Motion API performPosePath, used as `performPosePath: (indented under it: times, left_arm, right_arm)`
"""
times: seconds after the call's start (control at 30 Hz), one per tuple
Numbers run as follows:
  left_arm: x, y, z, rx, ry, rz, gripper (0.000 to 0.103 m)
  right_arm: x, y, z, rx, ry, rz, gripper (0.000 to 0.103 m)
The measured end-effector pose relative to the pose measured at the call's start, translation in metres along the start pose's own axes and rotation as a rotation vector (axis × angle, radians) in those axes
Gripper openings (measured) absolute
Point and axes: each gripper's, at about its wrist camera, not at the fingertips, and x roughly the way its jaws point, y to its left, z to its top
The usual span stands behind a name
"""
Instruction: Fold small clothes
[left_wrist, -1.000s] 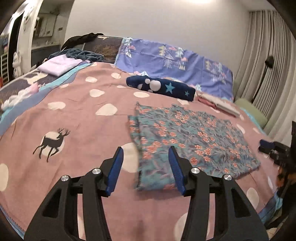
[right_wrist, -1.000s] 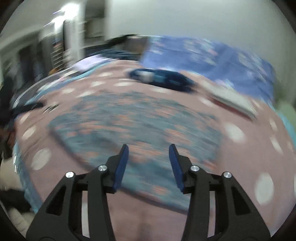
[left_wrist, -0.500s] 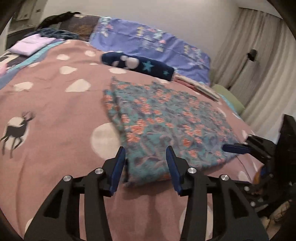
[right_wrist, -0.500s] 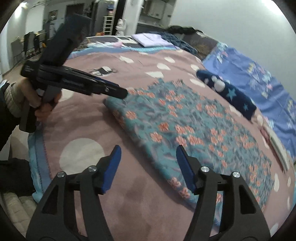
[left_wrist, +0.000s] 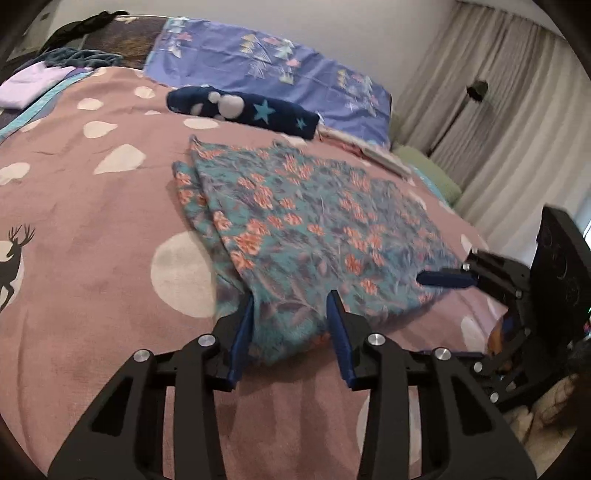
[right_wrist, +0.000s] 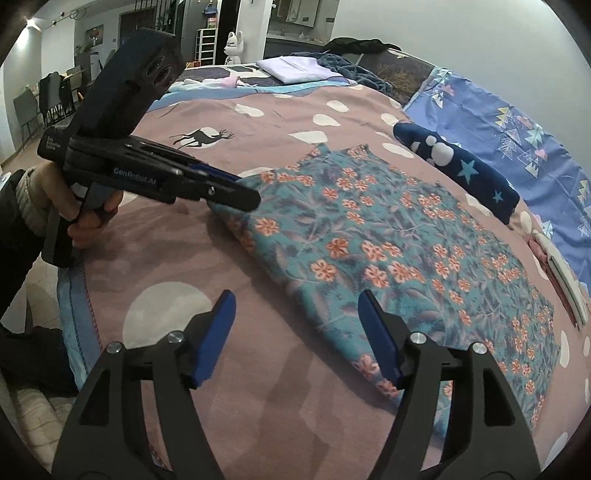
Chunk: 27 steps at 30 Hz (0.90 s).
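A teal floral garment (left_wrist: 303, 229) lies flat on the pink spotted bedspread (left_wrist: 92, 229); it also shows in the right wrist view (right_wrist: 388, 251). My left gripper (left_wrist: 290, 321) is open, its jaws on either side of the garment's near left corner. In the right wrist view the left gripper (right_wrist: 236, 194) reaches that same corner. My right gripper (right_wrist: 295, 325) is open, just short of the garment's near edge, touching nothing. In the left wrist view the right gripper (left_wrist: 447, 278) is at the garment's right corner.
A folded navy star-print item (left_wrist: 243, 110) lies beyond the garment, with a purple pillow (left_wrist: 269, 66) behind it. Folded pale clothes (left_wrist: 380, 153) lie at the far right. A lilac folded piece (right_wrist: 291, 68) sits at the bed's far corner. Curtains (left_wrist: 498, 122) hang on the right.
My left gripper has moved forward until its jaws straddle the garment's corner. My right gripper has swung round and moved closer to the garment's near edge.
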Motion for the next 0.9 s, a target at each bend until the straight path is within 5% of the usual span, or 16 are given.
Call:
performPosePath:
  times: [0.13,0.17,0.2,0.33,0.43,0.57,0.7,0.8,0.9]
  left_arm:
    - [0.017,0.007,0.004,0.002,0.077,0.027,0.04]
    - [0.017,0.007,0.008,0.004,0.078,0.034,0.027]
    - [0.016,0.007,0.01,0.006,0.077,0.046,0.002]
    - [-0.014,0.0,0.013,0.024,0.035,0.001,0.002]
    - [-0.009,0.012,-0.003,0.009,0.102,0.053,0.002]
    - [-0.006,0.028,-0.012,-0.07,0.084,0.042,0.007]
    - [-0.026,0.021,0.001,-0.045,-0.007,0.082,0.046]
    - [-0.029,0.031,0.019,-0.07,-0.044,0.086,0.047]
    - [-0.007,0.055,0.043,-0.149,-0.031,0.014,0.047]
  right_arm:
    - [0.001,0.0,0.001,-0.004,-0.001,-0.019,0.07]
    - [0.001,0.0,0.002,-0.004,-0.003,-0.026,0.07]
    - [0.0,0.0,0.002,-0.005,-0.006,-0.029,0.07]
    - [-0.002,0.001,0.003,-0.007,-0.016,-0.029,0.07]
    - [0.006,0.003,0.004,-0.011,-0.006,-0.009,0.072]
    - [0.021,0.017,0.01,-0.051,0.012,-0.012,0.072]
    - [0.026,0.042,0.019,-0.157,-0.015,-0.018,0.072]
    - [0.033,0.056,0.023,-0.211,-0.022,-0.032,0.072]
    - [0.044,0.064,0.025,-0.227,-0.011,-0.033,0.071]
